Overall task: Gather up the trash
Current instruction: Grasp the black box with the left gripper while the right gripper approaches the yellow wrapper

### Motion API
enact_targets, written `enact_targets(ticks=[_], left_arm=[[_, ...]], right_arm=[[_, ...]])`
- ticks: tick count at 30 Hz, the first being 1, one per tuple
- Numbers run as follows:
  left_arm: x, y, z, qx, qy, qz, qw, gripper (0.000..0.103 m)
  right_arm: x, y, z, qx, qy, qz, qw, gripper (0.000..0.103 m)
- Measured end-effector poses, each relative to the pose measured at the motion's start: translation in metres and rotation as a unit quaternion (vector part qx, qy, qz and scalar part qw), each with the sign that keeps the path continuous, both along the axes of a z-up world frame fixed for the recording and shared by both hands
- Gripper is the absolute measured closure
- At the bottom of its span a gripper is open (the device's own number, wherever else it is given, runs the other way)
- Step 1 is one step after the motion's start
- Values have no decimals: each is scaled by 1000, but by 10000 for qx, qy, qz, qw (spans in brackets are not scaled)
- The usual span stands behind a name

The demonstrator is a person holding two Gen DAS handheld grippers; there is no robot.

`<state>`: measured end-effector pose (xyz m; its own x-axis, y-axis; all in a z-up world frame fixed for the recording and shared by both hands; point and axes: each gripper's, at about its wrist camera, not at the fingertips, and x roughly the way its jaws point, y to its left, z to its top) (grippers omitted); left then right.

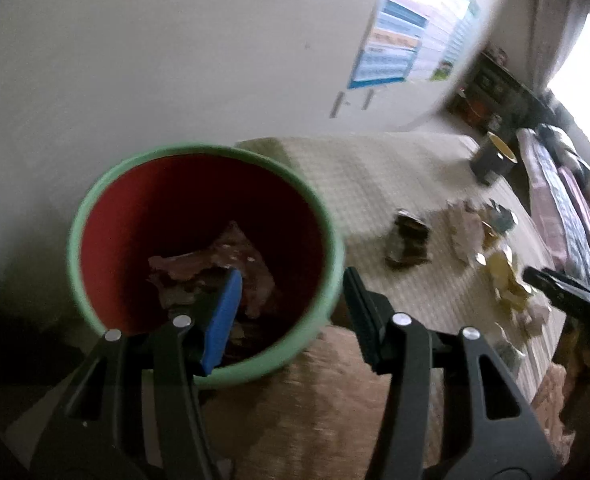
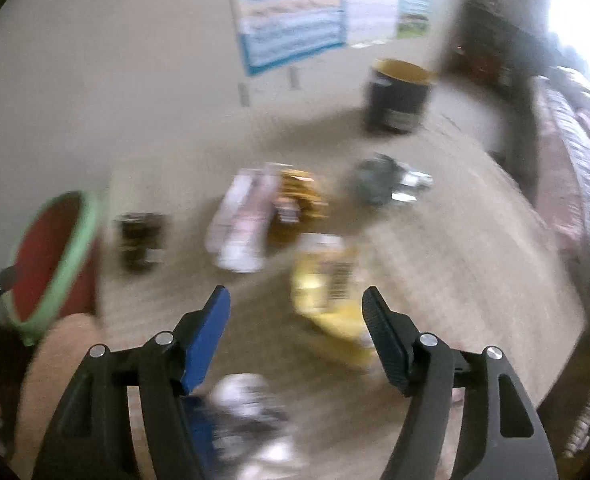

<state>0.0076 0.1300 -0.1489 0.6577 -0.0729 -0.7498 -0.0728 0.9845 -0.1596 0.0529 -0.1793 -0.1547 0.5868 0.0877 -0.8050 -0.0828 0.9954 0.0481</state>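
Observation:
A red bin with a green rim [image 1: 95,200] stands at the table's left end, with crumpled brownish trash [image 1: 215,264] at its bottom. My left gripper [image 1: 293,276] is open above it, the blue-padded finger over the inside and the black finger outside the rim, holding nothing. In the blurred right wrist view my right gripper [image 2: 295,294] hangs open over the table with nothing held. A yellow wrapper [image 2: 323,280] lies just beyond its fingertips. A white and blue wrapper [image 2: 247,412] lies below, between its fingers.
More trash lies on the checked tablecloth [image 2: 455,260]: a dark wrapper [image 2: 141,240], a white-pink one [image 2: 239,224], an orange-brown one [image 2: 295,204] and a grey-silver one [image 2: 383,182]. A dark cup with a yellow inside [image 2: 399,96] stands at the back. The wall runs along the table's far side.

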Motion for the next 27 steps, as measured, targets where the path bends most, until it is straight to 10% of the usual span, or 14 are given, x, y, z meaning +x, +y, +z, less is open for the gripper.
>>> enact_targets(ticks=[10,27], left_arm=[[3,-47,2,250,127,-456,9986,50],[94,-119,-48,317,581,-769,9948,50]], right_arm=[[26,-25,-51,223,655,82,9976,44],[-56,-26,-4,1429,-167,-27,9896,50]])
